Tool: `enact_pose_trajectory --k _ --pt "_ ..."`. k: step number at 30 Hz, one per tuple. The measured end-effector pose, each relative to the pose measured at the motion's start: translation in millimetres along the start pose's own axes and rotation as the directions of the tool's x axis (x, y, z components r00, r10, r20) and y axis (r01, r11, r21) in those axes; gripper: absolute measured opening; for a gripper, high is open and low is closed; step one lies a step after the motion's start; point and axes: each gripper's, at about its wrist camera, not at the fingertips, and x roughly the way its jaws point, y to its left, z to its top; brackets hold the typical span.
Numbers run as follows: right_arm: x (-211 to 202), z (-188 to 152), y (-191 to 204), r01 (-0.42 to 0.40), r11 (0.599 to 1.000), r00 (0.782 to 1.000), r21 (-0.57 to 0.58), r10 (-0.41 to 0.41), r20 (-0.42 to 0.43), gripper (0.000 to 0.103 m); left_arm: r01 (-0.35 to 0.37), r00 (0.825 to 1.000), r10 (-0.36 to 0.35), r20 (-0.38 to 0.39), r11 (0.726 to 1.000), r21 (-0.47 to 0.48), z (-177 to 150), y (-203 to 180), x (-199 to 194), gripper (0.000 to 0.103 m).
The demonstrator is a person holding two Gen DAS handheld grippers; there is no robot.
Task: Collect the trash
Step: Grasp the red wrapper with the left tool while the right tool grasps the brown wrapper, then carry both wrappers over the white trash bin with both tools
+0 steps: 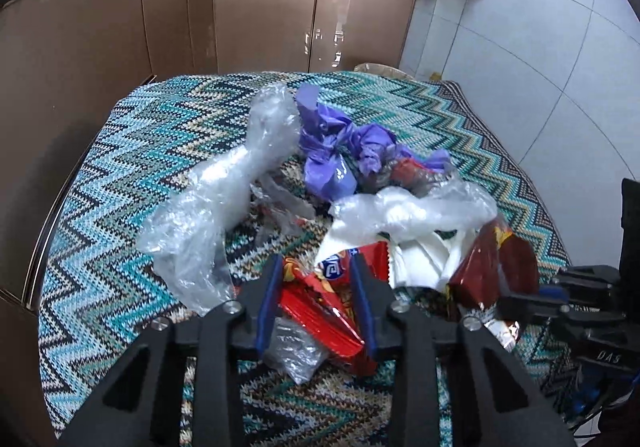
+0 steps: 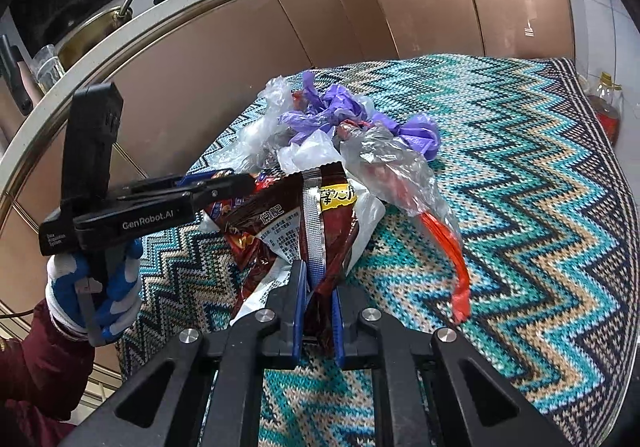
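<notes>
A heap of trash lies on the zigzag-knit table cover [image 1: 132, 167]: clear plastic bags [image 1: 224, 207], purple plastic [image 1: 328, 143], white plastic [image 1: 416, 247] and snack wrappers. My left gripper [image 1: 316, 271] is shut on a red snack wrapper [image 1: 324, 303], which fills the gap between its blue pads. My right gripper [image 2: 318, 279] is shut on a dark brown snack wrapper [image 2: 296, 223] at the near edge of the heap. The left gripper also shows in the right wrist view [image 2: 224, 183], and the brown wrapper in the left wrist view [image 1: 492, 267].
Brown cabinet fronts [image 1: 260, 15] curve around the table's far and left sides. A clear bag with a red strip [image 2: 444, 239] trails off the heap to the right. An oil bottle [image 2: 606, 107] stands beyond the table's right corner. A bin rim [image 1: 380, 71] peeks behind the table.
</notes>
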Motion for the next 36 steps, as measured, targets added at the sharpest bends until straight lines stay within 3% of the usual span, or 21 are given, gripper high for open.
enact_pose_trajectory --k 4,11,16,24,28,35,36 --pt "-5 -3 3 0.001 1.0 1.0 -0.002 -0.001 0.007 0.01 0.007 1.0 -0.007 0.019 1.0 0.004 -6 -6 -11 0.015" --pt "-29 -10 18 0.005 1.0 0.999 -0.021 -0.004 0.048 0.008 0.112 0.989 -0.102 0.103 0.988 -0.101 -6 5 -47 0.012" --pt "-52 -17 33 0.011 0.999 0.995 -0.04 -0.007 0.097 0.008 0.237 0.966 -0.208 0.156 0.951 -0.199 -8 19 -74 0.012" --pt "-96 -26 47 0.032 0.998 0.981 -0.05 -0.022 0.192 0.007 0.279 0.944 -0.222 0.242 0.932 -0.233 -8 19 -123 0.012" --pt "-117 -34 49 0.048 0.998 0.971 -0.045 -0.036 0.235 0.007 0.344 0.923 -0.269 0.277 0.897 -0.276 -3 23 -132 0.012" --pt "-152 -52 35 0.102 0.995 0.952 0.008 -0.1 0.288 0.007 0.508 0.858 -0.422 0.291 0.781 -0.363 -5 26 -112 0.012" --pt "-156 -55 32 0.11 0.994 0.95 0.023 -0.112 0.293 0.007 0.504 0.862 -0.424 0.279 0.78 -0.371 -5 23 -106 0.012"
